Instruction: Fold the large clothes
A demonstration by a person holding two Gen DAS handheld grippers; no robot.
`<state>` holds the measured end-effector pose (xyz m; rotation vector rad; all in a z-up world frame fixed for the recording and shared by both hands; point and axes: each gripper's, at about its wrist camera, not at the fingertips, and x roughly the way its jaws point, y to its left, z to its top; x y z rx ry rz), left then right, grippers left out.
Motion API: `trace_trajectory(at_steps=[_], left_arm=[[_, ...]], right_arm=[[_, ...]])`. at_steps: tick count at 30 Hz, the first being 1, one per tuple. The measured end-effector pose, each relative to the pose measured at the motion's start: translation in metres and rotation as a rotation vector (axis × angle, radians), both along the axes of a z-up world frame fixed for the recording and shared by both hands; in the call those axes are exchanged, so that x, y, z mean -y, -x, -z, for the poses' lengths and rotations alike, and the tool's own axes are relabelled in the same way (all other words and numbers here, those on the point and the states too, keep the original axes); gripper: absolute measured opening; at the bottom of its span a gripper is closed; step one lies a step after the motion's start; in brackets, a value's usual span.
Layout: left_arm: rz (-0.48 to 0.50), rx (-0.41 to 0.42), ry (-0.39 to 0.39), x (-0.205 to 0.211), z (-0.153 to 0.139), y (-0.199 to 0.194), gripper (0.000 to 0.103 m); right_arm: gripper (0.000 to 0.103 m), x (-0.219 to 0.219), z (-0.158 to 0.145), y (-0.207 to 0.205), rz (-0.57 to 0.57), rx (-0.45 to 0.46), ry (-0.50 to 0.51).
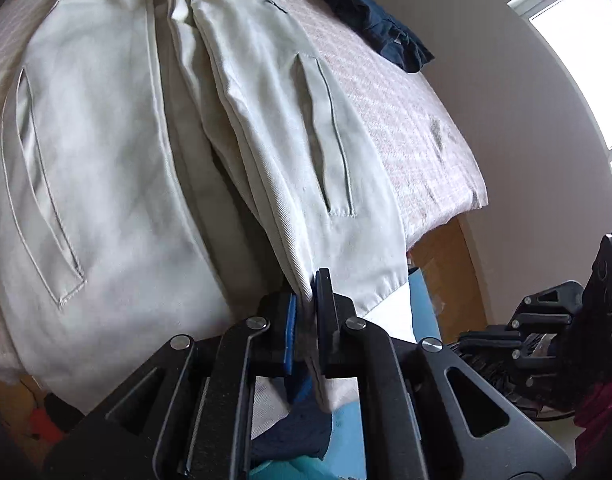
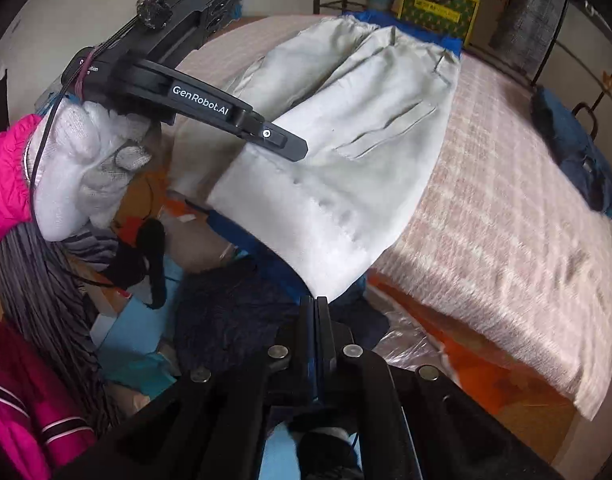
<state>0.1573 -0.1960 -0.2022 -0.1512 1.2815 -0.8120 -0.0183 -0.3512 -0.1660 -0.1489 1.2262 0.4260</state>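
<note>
1. A pale cream garment (image 1: 105, 168) with slit pockets is seen spread over a bed covered by a pink-and-white checked bedspread (image 1: 406, 120); its lower part hangs past the near edge of the bed.
2. The left claw (image 1: 306, 312) is clamped on a hem edge of the garment, and the cloth is pinched between the blue pads (image 1: 290, 320).
3. In the right wrist view, the left claw (image 2: 301, 152) is held by a white-gloved hand (image 2: 85, 168) with a pink sleeve (image 2: 5, 184), and its tip is laid against the garment (image 2: 346, 168).
4. The right claw (image 2: 317, 308) is seen with its jaws pressed together just at the lowest corner of the garment; whether cloth is caught between them cannot be told.
5. A dark blue cloth (image 1: 378, 28) is seen lying near the far side of the bed, well apart from the garment.
6. A yellow crate (image 2: 438, 8) is seen beyond the bed.
</note>
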Motion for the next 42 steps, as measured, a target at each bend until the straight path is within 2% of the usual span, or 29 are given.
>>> trace_trajectory(at_steps=[1,3,4,6,7,8,10,11,15,20,22,23,24,26,28,31,32,33,34,37,39,42], left_arm=[[-0.003,-0.002,0.009,-0.007,-0.002,0.003,0.005],[-0.01,0.009,0.027,-0.021,-0.012,0.009,0.006],[-0.021,0.031,0.034,-0.03,-0.019,0.012,0.006],[-0.053,0.079,0.04,-0.05,-0.033,0.019,0.011],[-0.077,0.095,0.043,-0.062,-0.038,0.021,0.021],[-0.111,0.108,0.042,-0.075,-0.041,0.022,0.038],[-0.19,0.118,0.034,-0.104,-0.041,0.022,0.059],[-0.226,0.112,0.028,-0.118,-0.038,0.02,0.062],[-0.384,0.01,-0.008,-0.165,-0.011,0.008,0.062],[-0.434,-0.07,0.028,-0.188,0.016,0.007,0.063],[-0.436,-0.089,0.035,-0.186,0.023,0.007,0.063],[-0.434,-0.09,0.036,-0.185,0.025,0.007,0.062],[-0.428,-0.089,0.039,-0.183,0.026,0.007,0.062],[-0.412,-0.076,0.044,-0.178,0.023,0.007,0.062],[-0.399,-0.071,0.05,-0.173,0.022,0.006,0.062],[-0.409,-0.095,0.047,-0.169,0.026,-0.001,0.063],[-0.413,-0.102,0.062,-0.17,0.025,-0.002,0.062],[-0.41,-0.096,0.077,-0.17,0.021,-0.002,0.062],[-0.405,-0.08,0.081,-0.169,0.016,-0.004,0.062],[-0.392,-0.039,0.055,-0.168,0.007,-0.006,0.063],[-0.41,-0.046,0.047,-0.171,0.009,-0.014,0.063],[-0.431,-0.052,0.061,-0.174,0.01,-0.033,0.062]], right_arm=[[0.004,0.007,-0.002,0.0,0.004,-0.005,-0.018],[0.024,0.022,-0.011,-0.004,0.042,0.031,-0.063],[0.029,0.03,-0.016,-0.008,0.065,0.044,-0.098],[0.045,0.042,-0.016,-0.02,0.104,0.049,-0.149],[0.05,0.047,-0.012,-0.028,0.12,0.045,-0.166],[0.056,0.051,-0.006,-0.034,0.135,0.038,-0.186],[0.057,0.054,0.008,-0.047,0.16,0.003,-0.214],[0.057,0.056,0.015,-0.052,0.178,-0.002,-0.214],[0.058,0.062,0.034,-0.075,0.245,-0.021,-0.28],[0.061,0.053,0.057,-0.095,0.241,-0.105,-0.282],[0.052,0.046,0.066,-0.098,0.232,-0.135,-0.294],[0.033,0.04,0.068,-0.098,0.227,-0.138,-0.264],[0.02,0.035,0.069,-0.097,0.218,-0.128,-0.213],[0.009,0.032,0.06,-0.093,0.199,-0.09,-0.167],[0.007,0.038,0.053,-0.089,0.205,-0.061,-0.152],[0.008,0.043,0.055,-0.087,0.217,-0.069,-0.191],[0.014,0.046,0.054,-0.087,0.227,-0.068,-0.222],[0.024,0.048,0.05,-0.087,0.238,-0.066,-0.248],[0.026,0.049,0.044,-0.086,0.245,-0.051,-0.266],[0.041,0.059,0.025,-0.092,0.25,0.025,-0.297],[0.057,0.069,0.023,-0.099,0.269,0.047,-0.325],[0.061,0.083,0.038,-0.108,0.315,-0.001,-0.401]])
